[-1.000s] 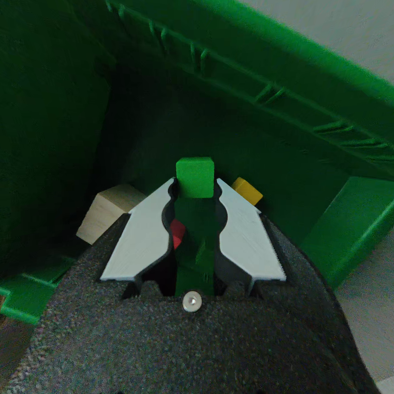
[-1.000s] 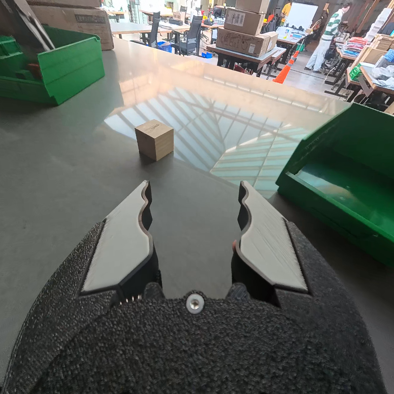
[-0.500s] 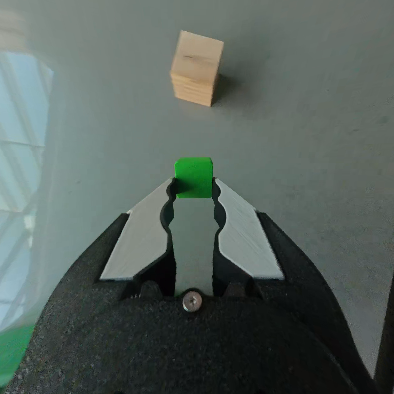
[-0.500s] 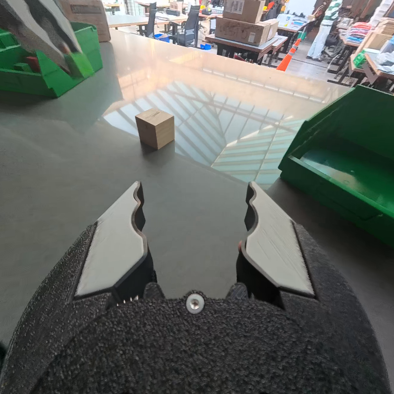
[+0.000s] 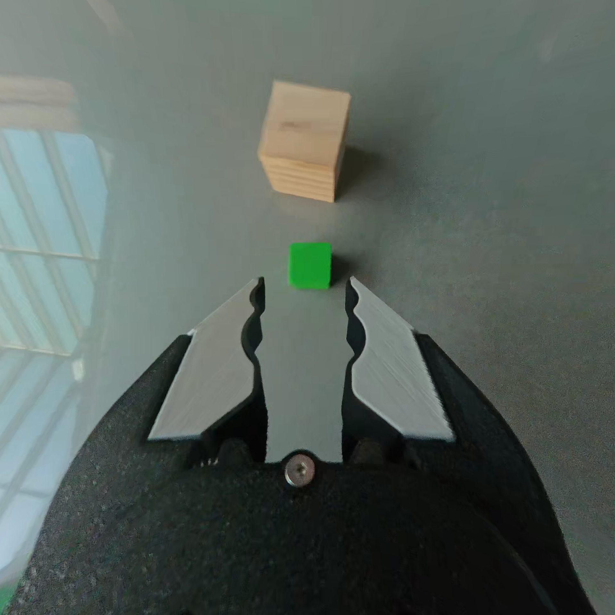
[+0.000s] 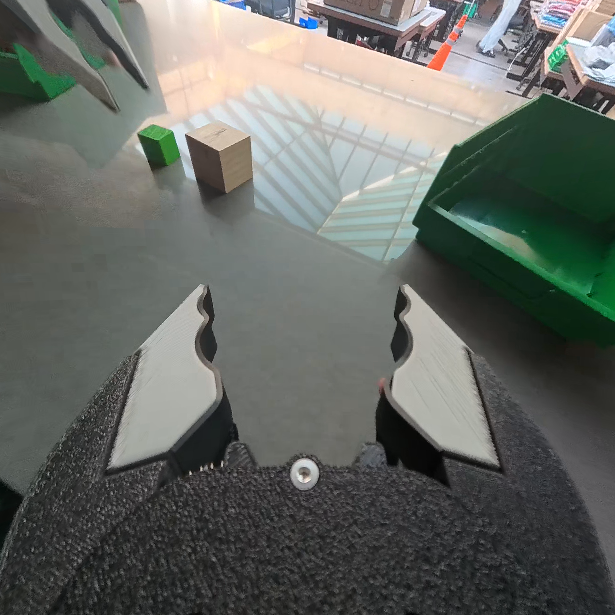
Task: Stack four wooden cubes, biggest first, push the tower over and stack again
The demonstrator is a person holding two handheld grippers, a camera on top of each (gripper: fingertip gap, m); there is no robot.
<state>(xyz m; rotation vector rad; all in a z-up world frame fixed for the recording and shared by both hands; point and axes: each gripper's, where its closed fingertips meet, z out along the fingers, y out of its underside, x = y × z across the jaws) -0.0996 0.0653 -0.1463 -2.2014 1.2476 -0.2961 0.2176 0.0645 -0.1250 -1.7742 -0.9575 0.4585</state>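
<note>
Left wrist view: left hand-held gripper (image 5: 305,286) with jaws apart and nothing between them, angled down at a plain grey surface (image 5: 466,199). Just past the fingertips, a small green cube (image 5: 310,264), flat on the surface, touching neither finger. Beyond it, near but clearly apart, a larger pale wooden block (image 5: 304,139), upright, end grain in layers on its near face. Pale window reflections across the surface on the left.

Right wrist view: right hand-held gripper (image 6: 303,289) spread wide, empty, low over bare grey surface and well short of both blocks. Farther ahead and to the left, the same green cube (image 6: 159,143) just beside the wooden block (image 6: 219,154), a narrow gap between them. A small dark mark on the block's top face, too small to make out. Above and behind the cube, blurred, the fingers of the left hand-held gripper, clear of the surface and of the cube.

Off to the right, an open green bin (image 6: 466,239), nothing visible inside. At the far left edge, part of a second green bin (image 6: 30,83). In the background beyond the surface, work tables, a cardboard box (image 6: 376,8), an orange cone (image 6: 446,50) and the legs of a person (image 6: 496,30). No brand or legible writing at this range.
</note>
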